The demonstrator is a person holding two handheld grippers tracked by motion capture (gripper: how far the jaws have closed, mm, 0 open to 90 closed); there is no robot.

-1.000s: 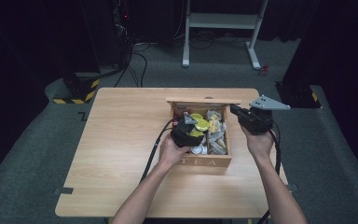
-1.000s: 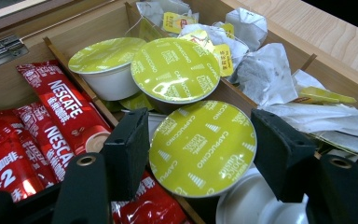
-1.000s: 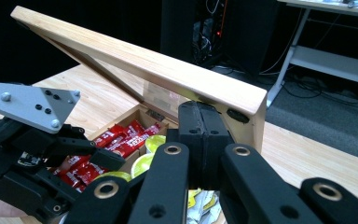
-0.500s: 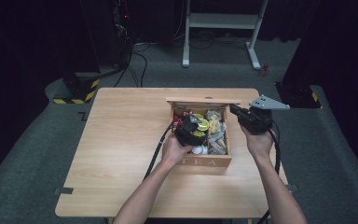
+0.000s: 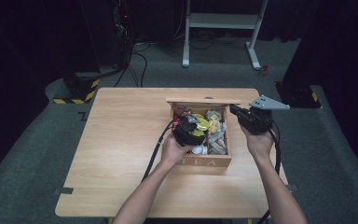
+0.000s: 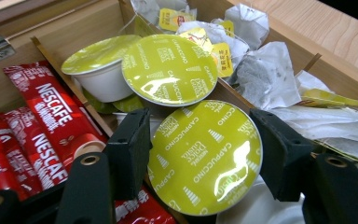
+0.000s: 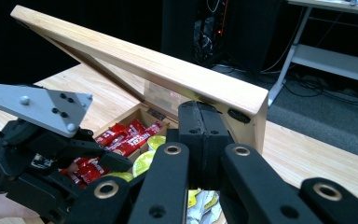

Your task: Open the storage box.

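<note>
Black gripper (image 5: 189,128) bodies, brass-ringed screws, grey three-cornered plate (image 5: 268,103) — trailing black cables

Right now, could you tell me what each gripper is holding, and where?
The left gripper grips a cappuccino capsule across its rim. The right gripper, shut, props the box lid.

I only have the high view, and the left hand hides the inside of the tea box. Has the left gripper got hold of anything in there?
Observer: Yes. The left gripper, whose jaws have just been closing, pinches a yellow-green cappuccino capsule by the rim of its foil top.
Operator: What lies beside it?
Observer: Red Nescafé sachets lie in the next compartment.
Operator: And the right gripper?
Observer: The right gripper is shut with nothing between its jaws. Its tips sit at the front edge of the raised wooden lid and seem to prop it up.
</note>
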